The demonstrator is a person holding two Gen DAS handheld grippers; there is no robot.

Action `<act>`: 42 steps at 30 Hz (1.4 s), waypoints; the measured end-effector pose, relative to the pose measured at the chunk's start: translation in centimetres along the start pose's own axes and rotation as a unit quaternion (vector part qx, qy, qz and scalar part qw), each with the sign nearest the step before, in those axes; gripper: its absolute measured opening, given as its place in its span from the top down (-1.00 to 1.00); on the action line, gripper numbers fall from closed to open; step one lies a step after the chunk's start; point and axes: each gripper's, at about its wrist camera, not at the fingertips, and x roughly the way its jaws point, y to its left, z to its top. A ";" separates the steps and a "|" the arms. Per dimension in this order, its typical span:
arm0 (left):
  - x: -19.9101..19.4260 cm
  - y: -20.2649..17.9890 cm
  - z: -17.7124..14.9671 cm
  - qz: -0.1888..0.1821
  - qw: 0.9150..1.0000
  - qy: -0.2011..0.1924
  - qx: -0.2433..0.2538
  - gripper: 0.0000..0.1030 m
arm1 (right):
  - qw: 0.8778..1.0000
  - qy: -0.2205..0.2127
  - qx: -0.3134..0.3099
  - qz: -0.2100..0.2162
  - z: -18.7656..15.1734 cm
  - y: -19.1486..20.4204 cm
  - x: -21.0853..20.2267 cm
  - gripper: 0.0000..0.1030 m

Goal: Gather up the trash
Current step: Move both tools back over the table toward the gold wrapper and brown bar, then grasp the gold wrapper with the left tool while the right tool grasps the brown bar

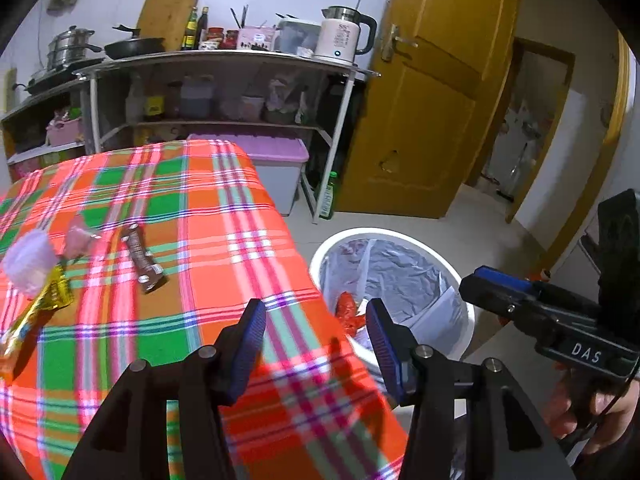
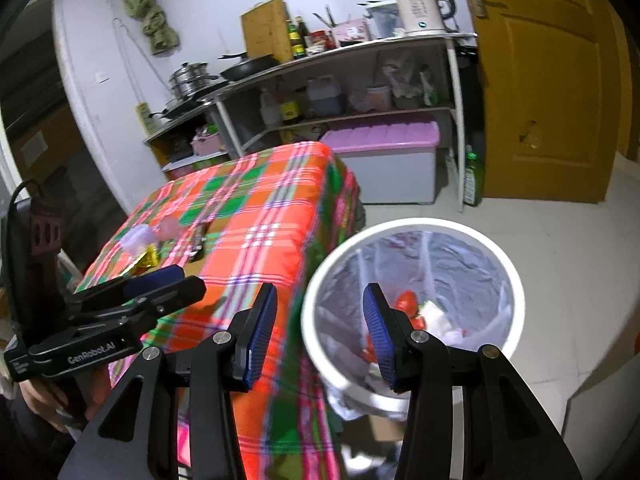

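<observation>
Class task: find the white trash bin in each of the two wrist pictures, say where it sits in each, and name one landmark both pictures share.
Left wrist view: the white trash bin sits right of centre, beside the plaid table.
Right wrist view: the bin fills the lower right, behind the right claw.
Shared landmark: the white electric kettle on the shelf by the yellow door.

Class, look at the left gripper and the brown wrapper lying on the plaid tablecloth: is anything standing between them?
Nothing visible does. Only bare tablecloth lies between the open left gripper and the brown wrapper.
</observation>
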 end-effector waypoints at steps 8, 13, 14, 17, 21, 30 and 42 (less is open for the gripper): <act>-2.9 3.2 -1.3 0.026 0.999 -0.016 -0.010 -0.01 | 0.999 0.014 -0.037 0.032 -0.3 4.2 1.0 0.11; -4.2 5.2 -2.0 0.042 0.999 -0.020 -0.022 -0.01 | 0.997 0.023 -0.052 0.046 -0.3 6.2 1.9 0.11; -4.5 5.7 -2.2 0.048 0.998 -0.021 -0.025 -0.01 | 0.997 0.024 -0.055 0.049 -0.2 6.6 2.0 0.11; -5.2 7.1 -2.4 0.059 0.997 -0.025 -0.032 -0.01 | 0.996 0.027 -0.066 0.056 0.0 7.7 2.4 0.11; -6.1 9.4 -2.5 0.078 0.996 -0.034 -0.042 -0.01 | 0.994 0.033 -0.078 0.065 0.4 9.1 3.4 0.11; -7.6 14.9 -2.2 0.126 0.989 -0.046 -0.061 -0.01 | 0.989 0.051 -0.107 0.085 1.1 12.1 6.6 0.11; -6.0 20.1 -2.1 0.177 0.983 -0.012 -0.045 -0.01 | 0.984 0.085 -0.127 0.090 2.8 14.7 13.1 0.11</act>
